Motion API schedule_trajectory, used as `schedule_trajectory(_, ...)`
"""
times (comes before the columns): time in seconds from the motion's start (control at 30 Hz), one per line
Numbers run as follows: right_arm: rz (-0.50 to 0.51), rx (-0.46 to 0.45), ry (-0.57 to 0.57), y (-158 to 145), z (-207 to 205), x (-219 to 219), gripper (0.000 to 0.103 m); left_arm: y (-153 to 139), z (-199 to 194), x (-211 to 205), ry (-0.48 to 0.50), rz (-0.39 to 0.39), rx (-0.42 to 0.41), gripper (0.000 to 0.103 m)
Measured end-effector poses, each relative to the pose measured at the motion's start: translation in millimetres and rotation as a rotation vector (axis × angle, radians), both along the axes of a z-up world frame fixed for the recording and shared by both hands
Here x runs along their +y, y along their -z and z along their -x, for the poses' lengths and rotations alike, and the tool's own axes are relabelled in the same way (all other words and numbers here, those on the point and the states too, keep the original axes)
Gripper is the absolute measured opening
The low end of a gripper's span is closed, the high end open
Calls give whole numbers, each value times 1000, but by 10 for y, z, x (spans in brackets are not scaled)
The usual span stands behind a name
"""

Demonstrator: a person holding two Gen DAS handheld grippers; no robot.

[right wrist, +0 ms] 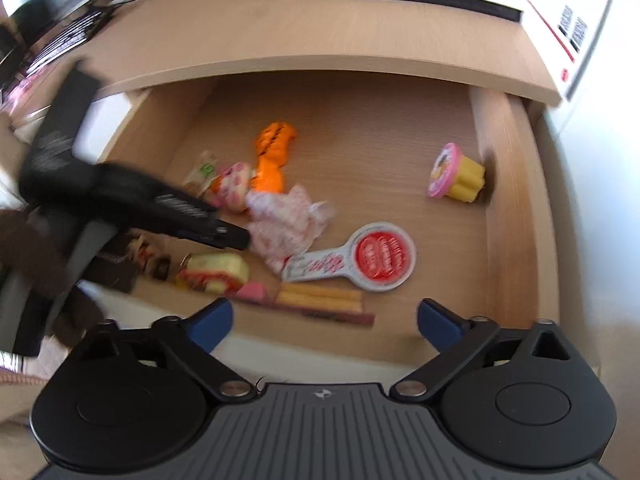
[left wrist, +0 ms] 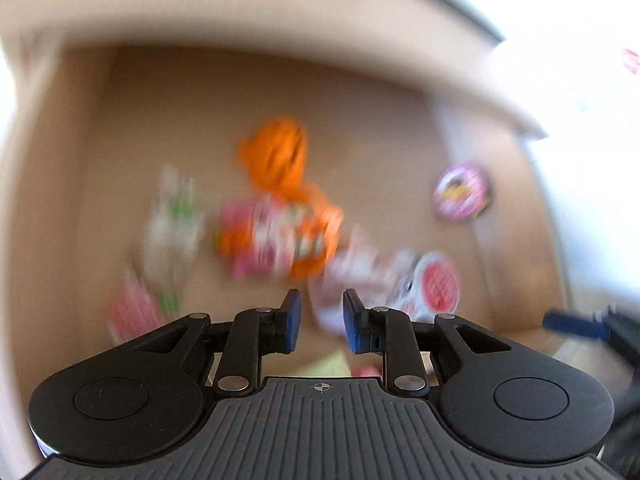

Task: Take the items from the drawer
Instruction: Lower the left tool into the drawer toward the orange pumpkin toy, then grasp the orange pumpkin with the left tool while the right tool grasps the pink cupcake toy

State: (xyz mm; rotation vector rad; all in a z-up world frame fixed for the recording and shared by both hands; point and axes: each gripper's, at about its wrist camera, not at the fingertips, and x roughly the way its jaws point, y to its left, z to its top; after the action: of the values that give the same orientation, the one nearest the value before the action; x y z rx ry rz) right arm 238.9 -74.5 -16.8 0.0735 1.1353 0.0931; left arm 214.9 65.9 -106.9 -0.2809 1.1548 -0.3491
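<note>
**Open drawer of snack packets, two tools above it**

Pale wooden drawer [right wrist: 496,152] stands pulled out under the desk [right wrist: 280,20] edge. Contents: crinkled pink-and-white wrapper [right wrist: 288,220] at centre, orange packet [right wrist: 272,152] at 12 o'clock, pink-lidded yellow jelly cup [right wrist: 452,172] at 2 o'clock by the wall, red-and-white paddle-shaped packet [right wrist: 360,260] at 5 o'clock. Left tool [right wrist: 236,240] clenched narrow at the wrapper, apparently pinching it for lifting out; right tool [right wrist: 324,320] released wide, empty, hovering at the front rim.

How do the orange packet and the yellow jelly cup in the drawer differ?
The orange packet is long and flat, near the drawer's middle; the jelly cup is short and round with a pink lid, tipped on its side by the right wall. The packet lies among other snacks; the cup sits alone. Neither is held.
</note>
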Motion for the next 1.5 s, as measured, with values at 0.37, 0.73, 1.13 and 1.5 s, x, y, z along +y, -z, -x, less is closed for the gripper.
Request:
schedule_trajectory(0.37, 24, -28, 64, -4, -346, -88, 96, -10, -637, -329, -48, -253, -240, 26)
schedule_trajectory(0.73, 63, -28, 141, 123, -296, -265, 96, 383, -986, -288, -28, -286, -108, 46)
schedule_trajectory(1.13, 437, -209, 18, 253, -586, -6, 91, -217, -819, 85, -1, -103, -104, 41)
schedule_trajectory(1.5, 646, 1, -132, 949, -1153, 83, 54, -569, -321, 57, -9, -131, -112, 41)
